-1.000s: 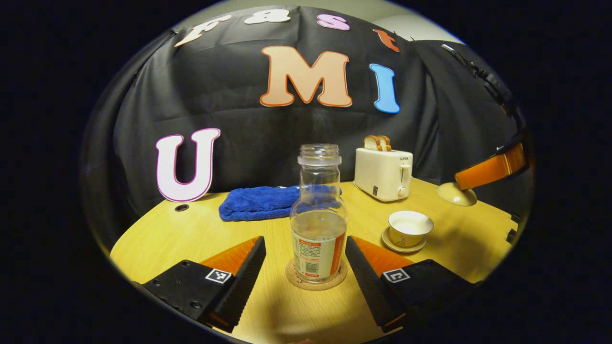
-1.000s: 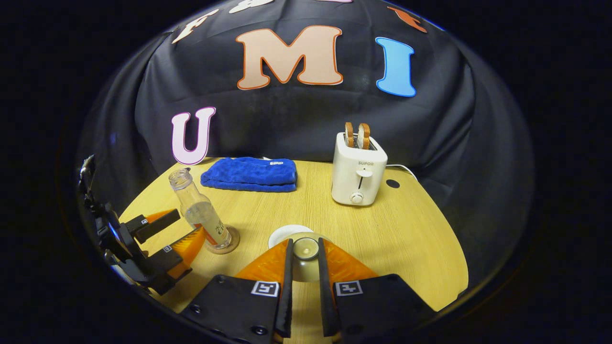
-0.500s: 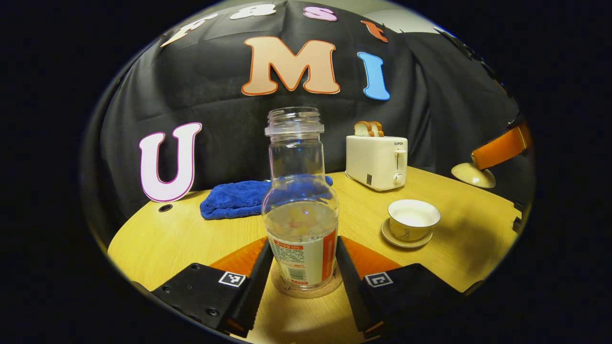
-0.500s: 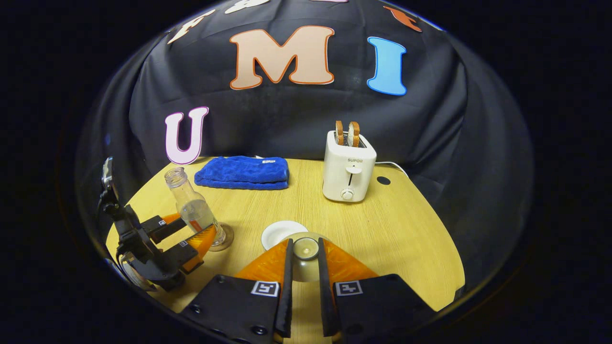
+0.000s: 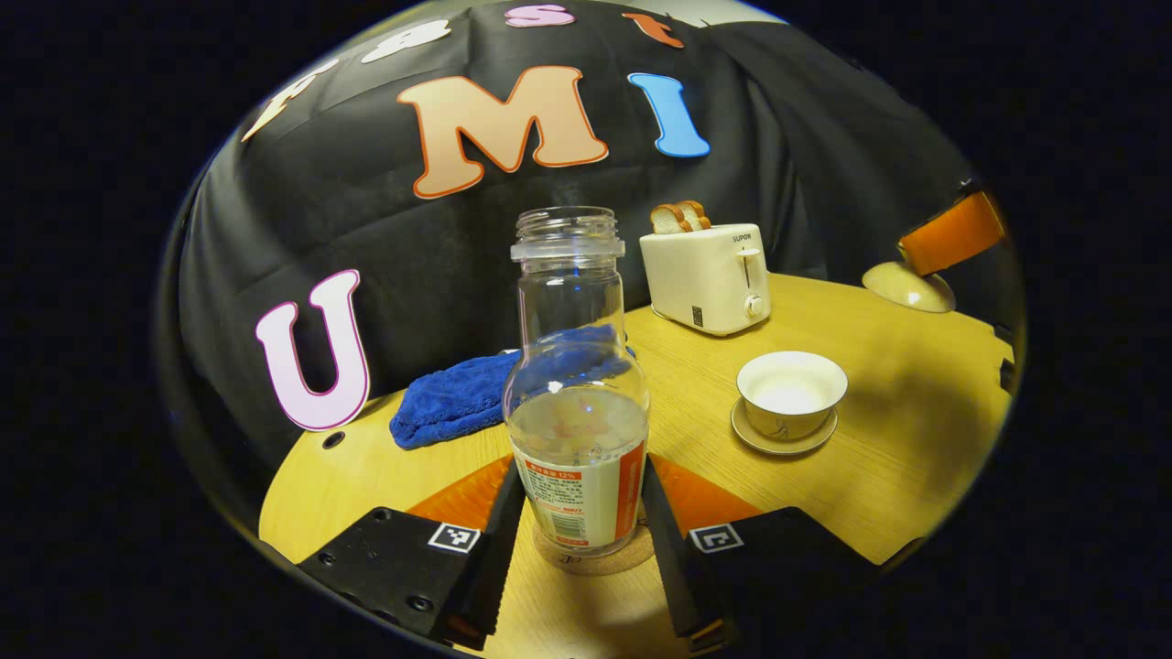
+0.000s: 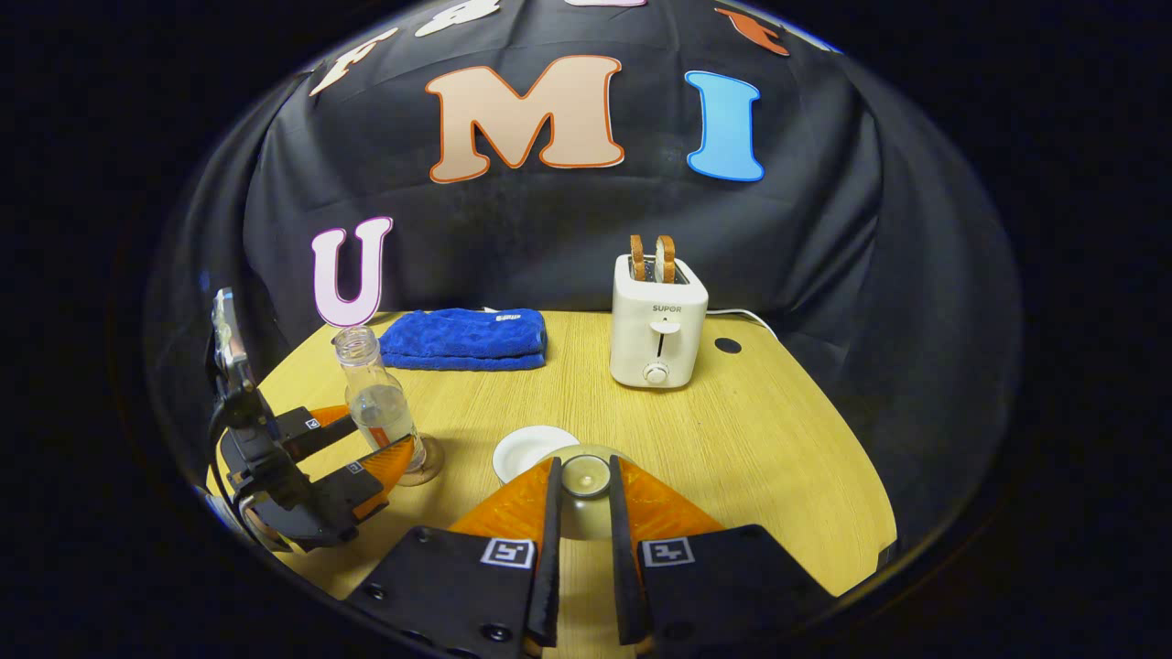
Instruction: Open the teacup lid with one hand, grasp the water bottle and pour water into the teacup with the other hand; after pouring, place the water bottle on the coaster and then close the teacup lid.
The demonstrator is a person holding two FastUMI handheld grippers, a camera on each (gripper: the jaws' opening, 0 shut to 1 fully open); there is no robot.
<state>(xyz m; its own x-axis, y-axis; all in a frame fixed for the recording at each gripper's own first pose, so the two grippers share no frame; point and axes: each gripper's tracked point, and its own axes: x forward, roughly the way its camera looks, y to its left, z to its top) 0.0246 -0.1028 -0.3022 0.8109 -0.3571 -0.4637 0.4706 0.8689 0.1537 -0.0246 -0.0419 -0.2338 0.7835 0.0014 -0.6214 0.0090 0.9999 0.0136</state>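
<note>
The clear water bottle (image 5: 577, 430), uncapped and partly full, stands on the cork coaster (image 5: 595, 556). My left gripper (image 5: 581, 476) is shut on its labelled lower part, one finger pressing each side. To the right the white teacup (image 5: 792, 394) sits uncovered on its saucer (image 5: 780, 441). In the right gripper view my right gripper (image 6: 583, 469) is shut on the knob of the teacup lid (image 6: 586, 478), held above the table just in front of the teacup (image 6: 531, 450). Far left there, the left gripper (image 6: 352, 448) holds the bottle (image 6: 375, 407) over the coaster (image 6: 428, 469).
A white toaster (image 6: 657, 329) with two bread slices stands at the back of the wooden table (image 6: 760, 448). A folded blue towel (image 6: 462, 339) lies at the back left. The right gripper's orange finger (image 5: 952, 240) and the lid (image 5: 906, 286) hang at the far right.
My left gripper moved in around the bottle and its fingers closed from wide apart onto the bottle's sides; its view has since tilted. The right gripper keeps holding the lid, drifting slightly.
</note>
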